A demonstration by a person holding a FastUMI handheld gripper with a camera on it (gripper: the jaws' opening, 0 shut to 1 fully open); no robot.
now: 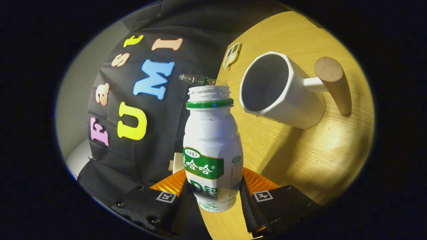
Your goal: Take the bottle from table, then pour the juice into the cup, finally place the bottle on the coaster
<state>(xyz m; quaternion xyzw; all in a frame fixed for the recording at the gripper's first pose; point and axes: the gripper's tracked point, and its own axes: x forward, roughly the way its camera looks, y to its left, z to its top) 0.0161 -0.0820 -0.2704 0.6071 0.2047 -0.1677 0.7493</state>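
Gripper view: tool (213,196) (tilted) around bottle (211,146)

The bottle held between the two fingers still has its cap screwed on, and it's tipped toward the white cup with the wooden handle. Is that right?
Not quite: the gripper view shows the bottle with no cap, its threaded mouth open above the green ring. The rest holds: the gripper has both fingers pressed on the bottle, which leans toward the white cup with its wooden handle.
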